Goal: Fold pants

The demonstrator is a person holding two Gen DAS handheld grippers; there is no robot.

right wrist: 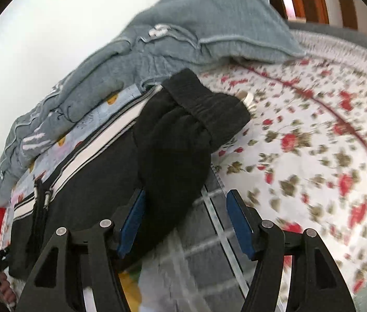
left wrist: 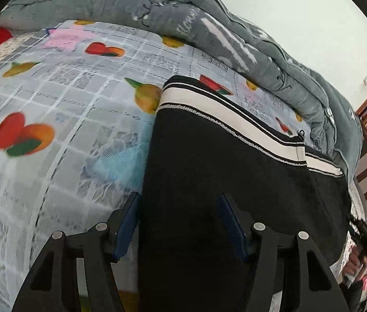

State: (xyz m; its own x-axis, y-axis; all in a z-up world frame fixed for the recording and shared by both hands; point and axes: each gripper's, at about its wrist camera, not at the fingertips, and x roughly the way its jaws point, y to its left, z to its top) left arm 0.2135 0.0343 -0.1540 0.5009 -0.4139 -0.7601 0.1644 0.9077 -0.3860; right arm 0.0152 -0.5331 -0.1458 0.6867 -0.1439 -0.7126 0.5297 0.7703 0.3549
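The black pants (left wrist: 209, 169) lie flat on the bed, over a fruit-printed sheet (left wrist: 53, 98), with a white side stripe (left wrist: 225, 119) running along their far edge and a grey quilt (left wrist: 157, 2) bunched up beyond it; in the right wrist view the elastic waistband end (right wrist: 204, 106) is doubled over onto the garment beside a floral cover (right wrist: 313, 143), so the fold seems partly made. The left hand-held gripper (left wrist: 178, 208) stands about half open above the near edge of the cloth, one pad over the sheet and one over the black fabric, gripping nothing; the right hand-held gripper (right wrist: 186, 202) is likewise about half open and empty, its left pad over the folded-over part and its right pad over the sheet. No earlier picture shows what they did, but both look placed to take a fresh hold for the next fold. To do it well, each should come down at the very edge of the cloth, catch every layer between the pads and close firmly before lifting; a bite on the top layer alone would pull the stack apart; catching the sheet beneath would drag the bedding along. Both should lift together and level, carry the edge over so the stripe lines up, then lay it down flat; the knit looks soft and likely to sag between the two holds.
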